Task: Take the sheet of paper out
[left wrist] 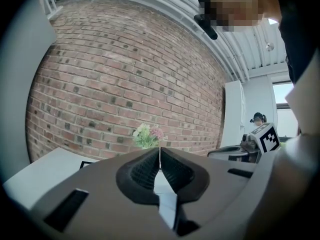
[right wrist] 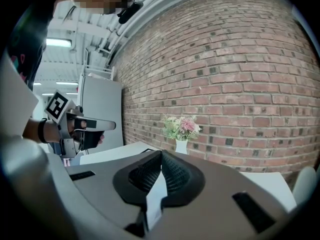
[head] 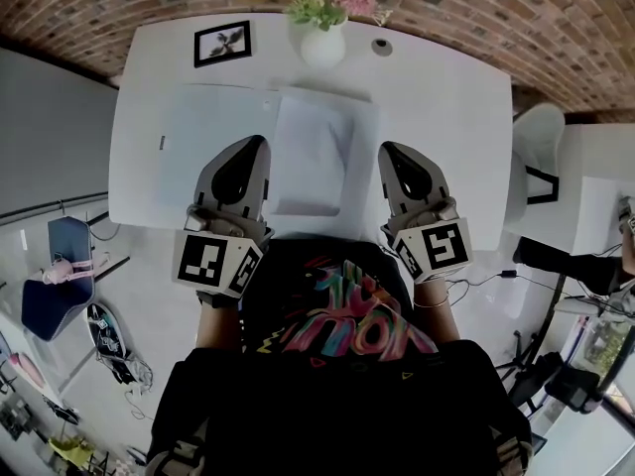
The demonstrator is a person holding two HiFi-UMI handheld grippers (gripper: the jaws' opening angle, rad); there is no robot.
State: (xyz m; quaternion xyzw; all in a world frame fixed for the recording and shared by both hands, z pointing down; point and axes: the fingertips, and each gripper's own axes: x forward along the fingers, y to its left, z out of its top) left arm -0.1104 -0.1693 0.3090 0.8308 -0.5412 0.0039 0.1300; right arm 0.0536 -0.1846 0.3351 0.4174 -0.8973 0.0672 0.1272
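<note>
My right gripper (right wrist: pixel 161 155) has its jaws closed tip to tip. Beyond them a vase (right wrist: pixel 181 146) of flowers stands on the white worktop (right wrist: pixel 117 152), against a brick wall (right wrist: pixel 235 79). My left gripper (right wrist: pixel 102 126) is off to the left.

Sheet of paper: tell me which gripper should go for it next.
Left, narrowly. The left gripper has its tip beside the left edge of the sheet of paper; the right gripper lies a little further from its right edge. Both are shut and empty, so either must open first.
</note>
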